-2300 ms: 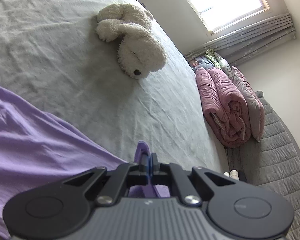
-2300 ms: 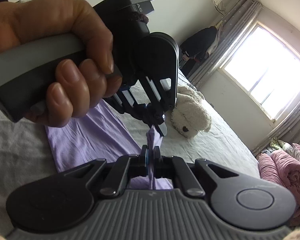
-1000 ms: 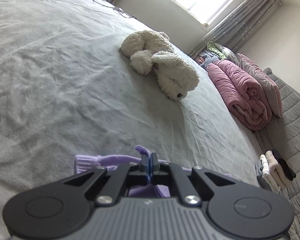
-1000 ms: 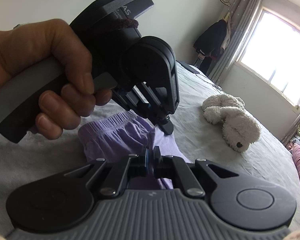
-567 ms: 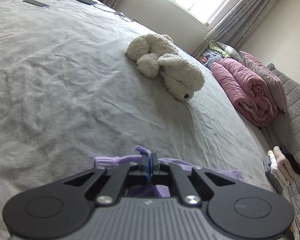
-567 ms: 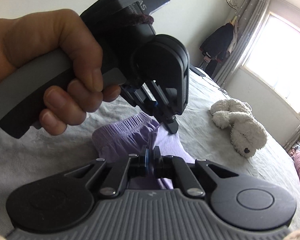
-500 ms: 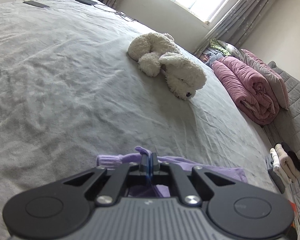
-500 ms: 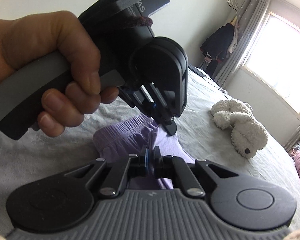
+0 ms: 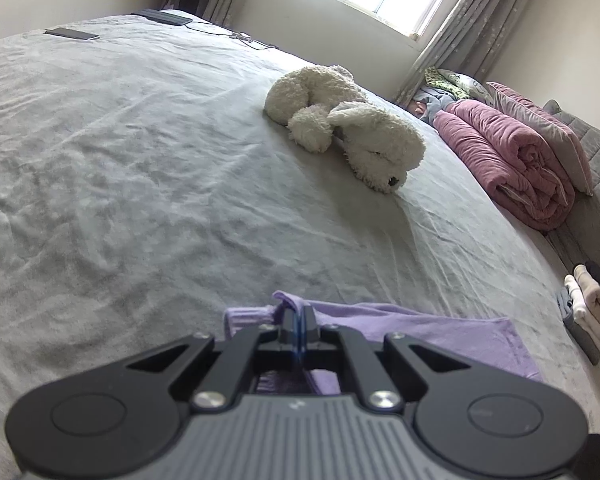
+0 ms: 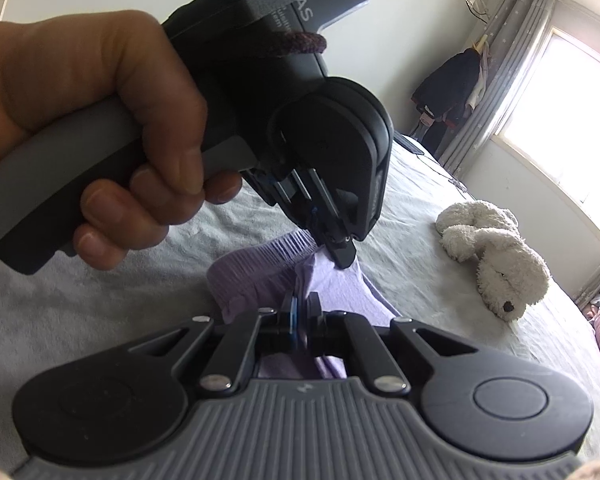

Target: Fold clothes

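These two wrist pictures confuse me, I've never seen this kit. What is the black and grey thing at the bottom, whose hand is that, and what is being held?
No robot here: a person carries a two-finger gripper in each hand, each with a camera looking along its fingers. The bottom shape is the camera's own gripper. In the left view, the left gripper is shut on a purple garment lying on the grey bed. In the right view, the right gripper pinches the same garment; the hand above holds the other gripper. A white plush dog and rolled pink quilt lie beyond.
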